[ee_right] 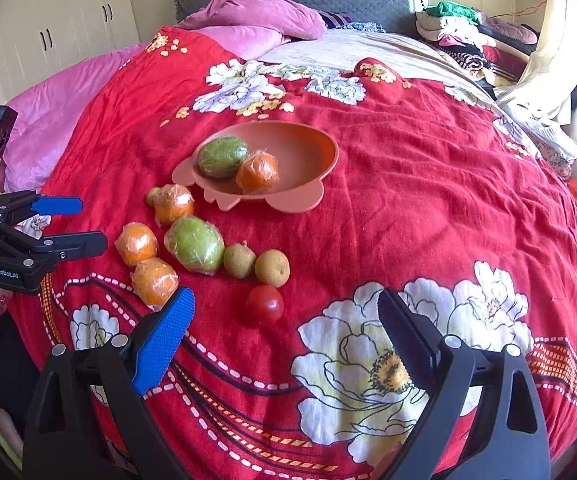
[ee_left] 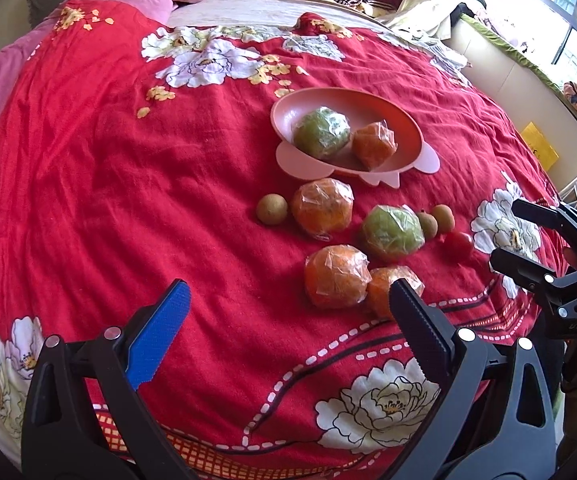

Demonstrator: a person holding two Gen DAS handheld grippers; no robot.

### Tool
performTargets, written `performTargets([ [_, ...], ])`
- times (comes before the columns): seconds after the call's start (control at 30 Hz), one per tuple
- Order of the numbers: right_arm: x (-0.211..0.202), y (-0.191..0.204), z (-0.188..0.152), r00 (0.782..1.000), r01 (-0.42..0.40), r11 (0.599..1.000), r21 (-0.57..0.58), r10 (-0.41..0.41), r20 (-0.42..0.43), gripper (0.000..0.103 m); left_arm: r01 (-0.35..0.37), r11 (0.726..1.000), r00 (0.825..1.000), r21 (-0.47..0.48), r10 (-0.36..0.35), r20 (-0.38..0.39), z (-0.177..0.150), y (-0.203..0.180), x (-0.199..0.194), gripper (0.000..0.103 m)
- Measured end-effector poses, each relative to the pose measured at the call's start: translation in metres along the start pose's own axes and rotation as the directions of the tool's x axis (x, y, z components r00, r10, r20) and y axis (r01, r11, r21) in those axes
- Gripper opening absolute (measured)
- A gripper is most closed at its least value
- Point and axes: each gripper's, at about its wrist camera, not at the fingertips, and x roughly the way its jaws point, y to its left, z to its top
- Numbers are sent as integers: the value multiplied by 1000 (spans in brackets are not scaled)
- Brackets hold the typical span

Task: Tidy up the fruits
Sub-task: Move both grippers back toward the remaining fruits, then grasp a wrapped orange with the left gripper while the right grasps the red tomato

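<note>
A pink bowl [ee_left: 408, 128] [ee_right: 312, 148] sits on the red flowered bedspread and holds a wrapped green fruit [ee_left: 321, 133] [ee_right: 222, 157] and a wrapped orange [ee_left: 374, 145] [ee_right: 257, 172]. In front of it lie three wrapped oranges [ee_left: 322, 208] [ee_left: 336, 276] [ee_right: 136, 244], another wrapped green fruit [ee_left: 392, 232] [ee_right: 194, 244], small brown fruits [ee_left: 271, 209] [ee_right: 272, 267] and a red tomato [ee_left: 457, 245] [ee_right: 264, 305]. My left gripper [ee_left: 288, 300] [ee_right: 84, 224] is open, near the closest oranges. My right gripper [ee_right: 286, 308] [ee_left: 508, 232] is open, just short of the tomato.
The bedspread [ee_left: 128, 180] covers a bed with pink bedding [ee_right: 256, 12] at its head and a pile of folded clothes [ee_right: 468, 36] at the far right. A window [ee_left: 560, 8] is on the right. White cupboards [ee_right: 48, 28] stand on the left.
</note>
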Motion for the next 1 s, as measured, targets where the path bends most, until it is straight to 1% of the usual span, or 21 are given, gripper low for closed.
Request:
performTargets([
  [0.03,2,0,-2,1000,-3,1000,-1,3,-6,93,2,1000,1000,1,-2,-5,-1,-1,2,93],
  [0.07,3,1,-4,1000,-5,1000,-2,5,-10,93,5,1000,1000,1,-5,-11,-2,-2,3,90],
  [0.1,4,1,-5,1000,-6,1000,-3,6,-16,93,6,1000,1000,3,-6,-14,-4,-3,5,85],
  [0.13,5,2,-6,1000,-9,1000,-4,9,-19,93,9,1000,1000,5,-9,-18,-4,-4,6,82],
  [0.2,7,3,-7,1000,-13,1000,-5,12,-22,92,21,1000,999,12,-21,-27,-6,-6,9,72],
  [0.23,8,3,-7,1000,-16,1000,-6,16,-23,92,28,999,999,17,-28,-33,-6,-8,11,70],
  [0.3,9,3,-8,1000,-18,1000,-6,18,-25,91,42,999,998,25,-41,-44,-6,-10,15,59],
  [0.4,11,3,-8,999,-24,1000,-7,24,-27,90,51,998,997,38,-49,-56,-6,-13,22,50],
  [0.43,12,3,-8,999,-26,1000,-8,26,-31,88,60,997,996,38,-58,-61,-6,-13,24,47],
  [0.5,15,3,-8,999,-28,1000,-14,27,-40,76,73,997,995,36,-71,-68,-6,-14,28,45],
  [0.57,18,3,-9,998,-32,999,-18,31,-49,70,79,996,995,37,-76,-66,-4,-15,31,43],
  [0.63,22,3,-9,998,-39,999,-23,38,-59,57,91,995,994,30,-89,-70,-1,-14,35,42],
  [0.67,25,3,-9,997,-43,999,-25,41,-64,55,95,995,993,28,-93,-70,0,-14,36,42],
  [0.73,29,4,-9,996,-49,998,-34,46,-74,47,95,995,993,30,-93,-70,2,-15,39,42],
  [0.77,31,5,-9,996,-51,998,-36,48,-76,46,98,995,993,29,-96,-69,3,-16,40,42],
  [0.87,37,6,-9,995,-59,997,-40,55,-86,36,107,994,992,23,-105,-70,5,-15,42,41],
  [0.93,40,5,-9,994,-64,997,-38,61,-87,31,110,994,992,25,-108,-71,6,-15,43,41],
  [1.0,41,5,-8,994,-67,997,-38,64,-89,29,115,993,991,22,-113,-73,7,-15,44,40],
])
